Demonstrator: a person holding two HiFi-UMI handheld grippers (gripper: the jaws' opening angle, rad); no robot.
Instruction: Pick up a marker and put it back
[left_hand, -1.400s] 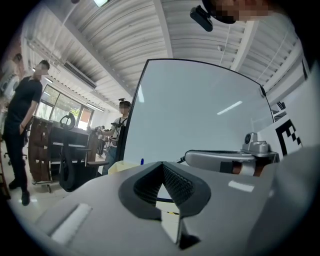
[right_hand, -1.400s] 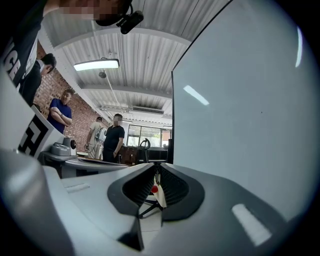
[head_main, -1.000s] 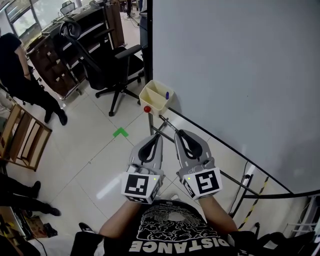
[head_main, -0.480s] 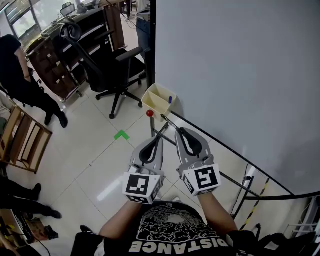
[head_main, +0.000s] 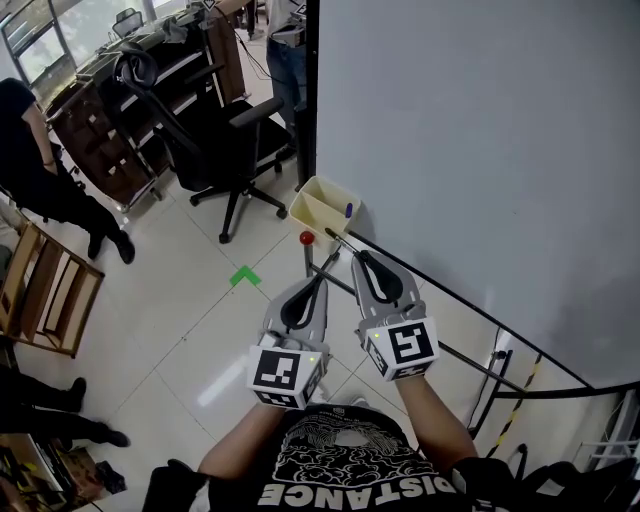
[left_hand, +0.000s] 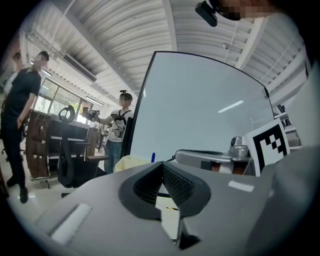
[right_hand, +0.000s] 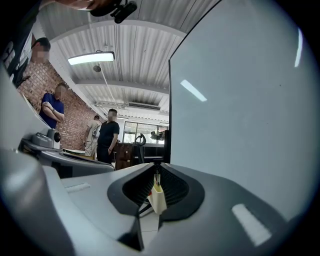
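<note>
My left gripper hovers just below the boxy cream plastic bin, ribbed black pads pressed together on nothing. The slim blue marker stands upright at the bin's right side, its top poking above the rim. My right gripper, near the bin, is likewise closed and empty.

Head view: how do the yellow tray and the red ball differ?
The yellow tray is boxy, open-topped, holding a blue marker; the red ball is small and round. The yellow tray sits at the whiteboard corner; the red ball just off it. Both stand by the whiteboard.
</note>
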